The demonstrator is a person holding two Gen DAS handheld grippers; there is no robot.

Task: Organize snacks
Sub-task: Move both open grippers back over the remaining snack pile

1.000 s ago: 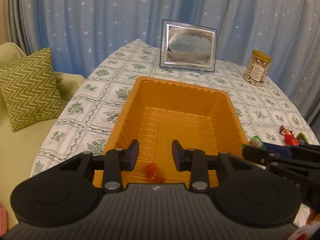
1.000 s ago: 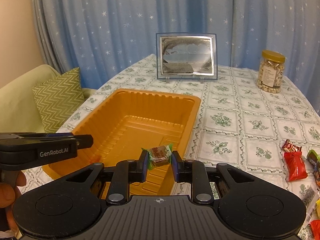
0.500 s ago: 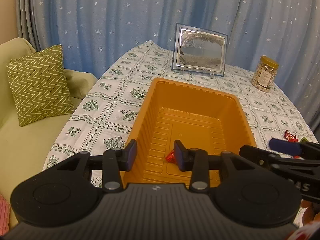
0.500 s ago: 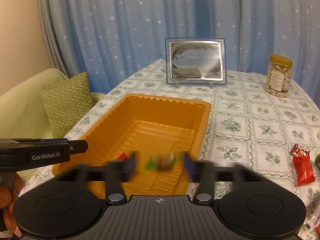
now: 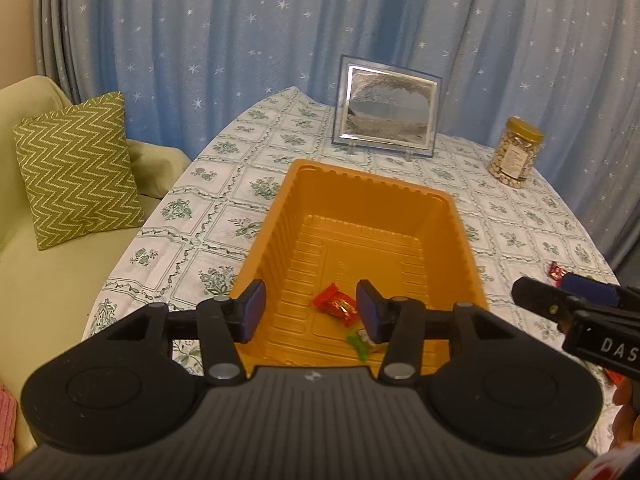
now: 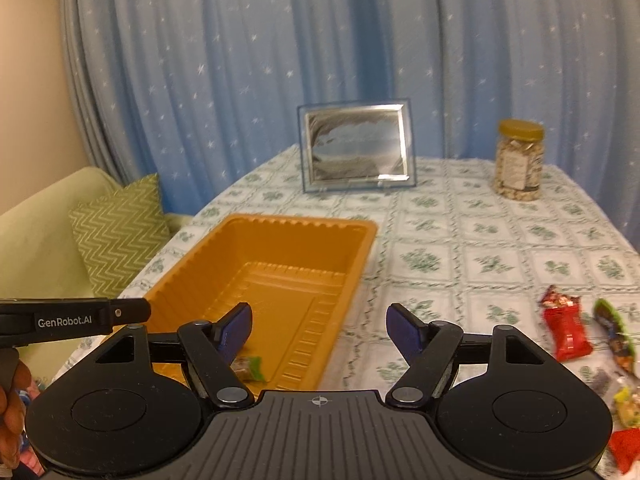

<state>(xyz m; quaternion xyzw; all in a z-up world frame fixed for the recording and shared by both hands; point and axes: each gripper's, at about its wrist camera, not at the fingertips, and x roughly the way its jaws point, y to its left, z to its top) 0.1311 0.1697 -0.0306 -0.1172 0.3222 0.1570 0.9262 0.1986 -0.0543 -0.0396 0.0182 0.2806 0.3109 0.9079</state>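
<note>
1. Currently, the left gripper [image 5: 310,310] is spread wide and holds nothing; it hovers over the near end of the orange tray [image 5: 372,184]. The right gripper [image 6: 319,330] is likewise spread wide and empty, above the tray's near right corner.
2. Snack locations: a red-wrapped candy [image 5: 334,306] and a green-wrapped candy [image 5: 358,342] lie on the tray floor at its near end. Loose snacks, including a red packet [image 6: 566,330], lie on the tablecloth [image 6: 460,240] to the right of the tray, well apart from it.
3. Risk, collision: both grippers crowd the same tray end. Crossing paths would likely knock one tool against the other.
4. Risk, tray shift: the tray looks light. A finger catching its rim could slide or tip it and spill the candies.
5. Risk, edge loss: the loose snacks lie near the table's right edge. A sweeping approach could push one off.
6. Open room: the cloth between tray and loose snacks is bare, giving the right gripper a free lateral path. The picture frame [image 6: 356,146] and nut jar [image 6: 519,160] stand far back, out of reach of normal travel.
</note>
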